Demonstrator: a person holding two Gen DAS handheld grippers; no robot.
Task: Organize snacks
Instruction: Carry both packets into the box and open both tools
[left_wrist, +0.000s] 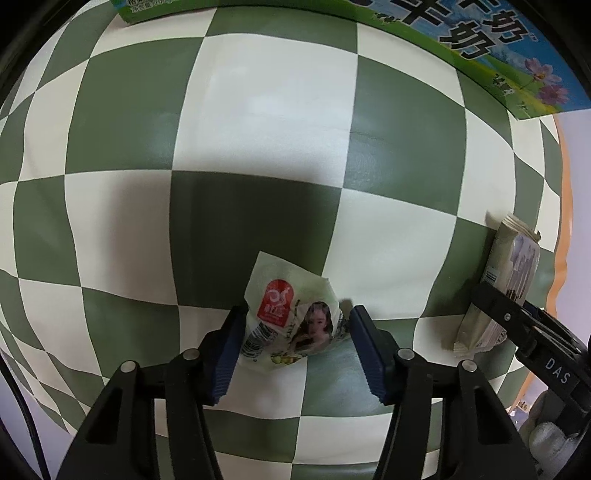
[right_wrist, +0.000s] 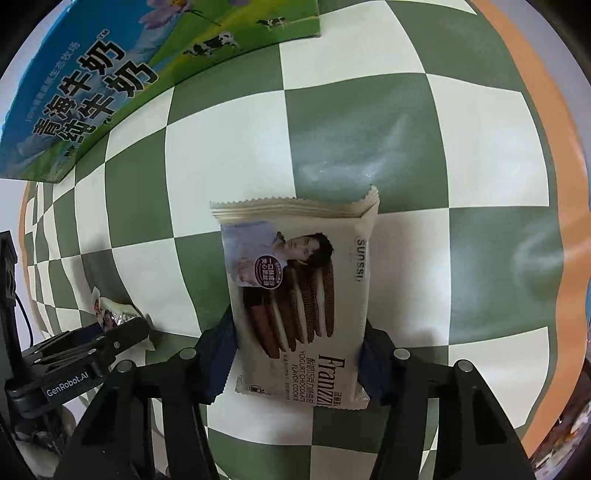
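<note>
A small pale-green snack packet (left_wrist: 280, 302) with a red logo sits between the blue pads of my left gripper (left_wrist: 297, 317), which is shut on its sides. The same packet (right_wrist: 107, 310) and left gripper (right_wrist: 125, 332) show at the lower left of the right wrist view. My right gripper (right_wrist: 300, 328) is shut on a beige pack of chocolate sandwich cookies (right_wrist: 295, 258), one pad on each long edge. In the left wrist view that cookie pack (left_wrist: 513, 277) and the right gripper (left_wrist: 495, 302) appear at the right. Both grippers point down at the checkered cloth.
A green-and-white checkered cloth (left_wrist: 258, 129) covers the table. A large milk carton box (right_wrist: 92, 85) with blue and green print stands at the far side, also seen as the box (left_wrist: 480, 48) top right. The orange table border (right_wrist: 565, 184) runs along the right.
</note>
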